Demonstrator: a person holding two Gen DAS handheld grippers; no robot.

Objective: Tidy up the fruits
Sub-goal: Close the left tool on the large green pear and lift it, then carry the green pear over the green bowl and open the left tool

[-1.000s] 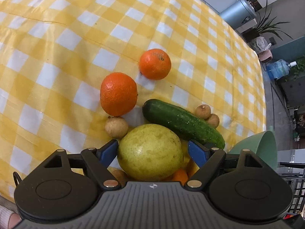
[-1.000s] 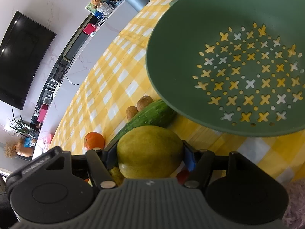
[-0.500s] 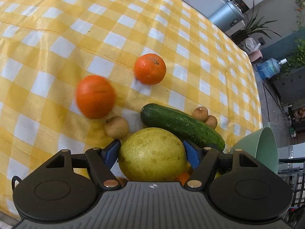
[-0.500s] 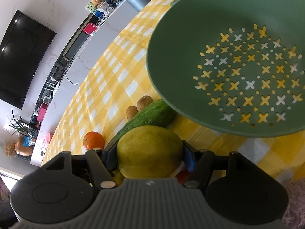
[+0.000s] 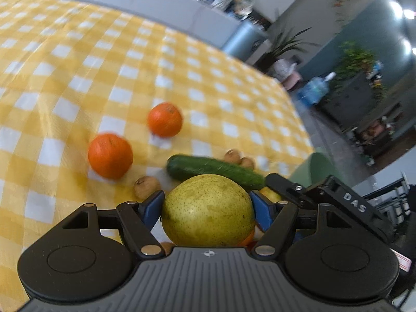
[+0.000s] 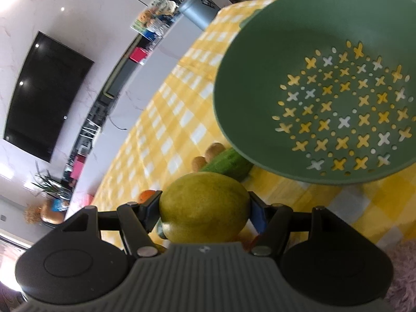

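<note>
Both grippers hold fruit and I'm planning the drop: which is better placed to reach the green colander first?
Right. The right gripper holds a yellow-green fruit with the green colander open just ahead. From the left gripper, only its edge shows, far right.

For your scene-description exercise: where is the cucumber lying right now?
In the left wrist view the cucumber lies on the checked tablecloth just beyond the pear, right of the nearer orange, with small brown fruits behind it.

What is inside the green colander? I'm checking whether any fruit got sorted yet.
The green colander shows only its bare perforated bottom, no fruit. Its far right edge runs out of frame, so that sliver is unseen.
</note>
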